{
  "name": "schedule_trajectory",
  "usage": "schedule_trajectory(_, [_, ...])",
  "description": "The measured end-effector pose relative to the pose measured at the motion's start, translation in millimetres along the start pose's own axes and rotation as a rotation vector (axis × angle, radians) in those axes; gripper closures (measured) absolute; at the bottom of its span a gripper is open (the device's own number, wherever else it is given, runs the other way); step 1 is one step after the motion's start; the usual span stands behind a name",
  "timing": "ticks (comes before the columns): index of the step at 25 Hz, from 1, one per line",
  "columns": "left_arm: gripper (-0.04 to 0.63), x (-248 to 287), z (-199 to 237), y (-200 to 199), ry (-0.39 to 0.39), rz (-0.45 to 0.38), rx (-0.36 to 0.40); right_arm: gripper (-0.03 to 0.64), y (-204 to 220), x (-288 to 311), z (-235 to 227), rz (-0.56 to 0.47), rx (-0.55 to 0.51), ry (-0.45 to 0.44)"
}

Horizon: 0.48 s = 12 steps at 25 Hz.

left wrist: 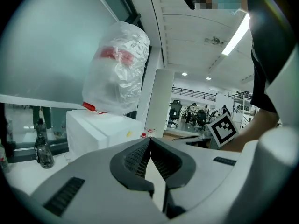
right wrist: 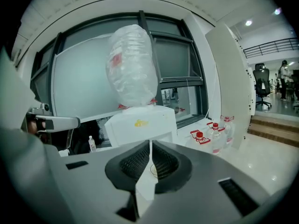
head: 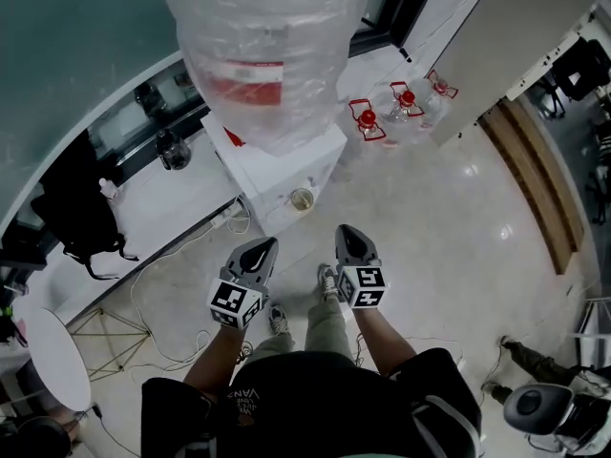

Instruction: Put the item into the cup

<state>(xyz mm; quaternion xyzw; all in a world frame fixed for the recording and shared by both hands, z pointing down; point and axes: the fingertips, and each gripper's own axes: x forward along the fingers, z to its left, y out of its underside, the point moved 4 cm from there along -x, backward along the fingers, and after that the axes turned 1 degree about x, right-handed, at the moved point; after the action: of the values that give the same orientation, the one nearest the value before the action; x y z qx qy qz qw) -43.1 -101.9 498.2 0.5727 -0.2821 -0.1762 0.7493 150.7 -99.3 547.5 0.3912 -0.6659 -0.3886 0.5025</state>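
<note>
1. Firstly, the head view alone shows the whole layout. A white water dispenser stands on the pale floor with a plastic-wrapped bottle upended on top. The cup sits at the dispenser's front, low down. Red-capped jugs stand to the right. A black backpack hangs at the curved worktop on the left. The left hand-held gripper and right hand-held gripper are level and side by side, marker cubes up. They are held out on bare forearms above the person's shoes. Both tips aim toward the dispenser. The cup lies ahead of them, between their two lines and clear of both.

2. The left gripper view looks up past the dispenser's side to the wrapped bottle and an office beyond, which the head view does not show. The cup is not visible here. This hand-held gripper's jaws meet at their tips and hold nothing. A small bottle stands on the worktop to the left, and the other gripper's marker cube appears at right.

3. The right gripper view faces the dispenser head-on, with the jugs at right. Its jaws are also closed tip to tip and empty. The cup's rim shows faintly through the slit below the tips, well beyond them.
</note>
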Motion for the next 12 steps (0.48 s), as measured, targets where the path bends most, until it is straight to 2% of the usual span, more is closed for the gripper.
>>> schedule_trajectory(12, [0.576,-29,-23,-19,0.040,-0.009,0.022,0.566,-15,-64,29,-0.027,-0.010,-0.004])
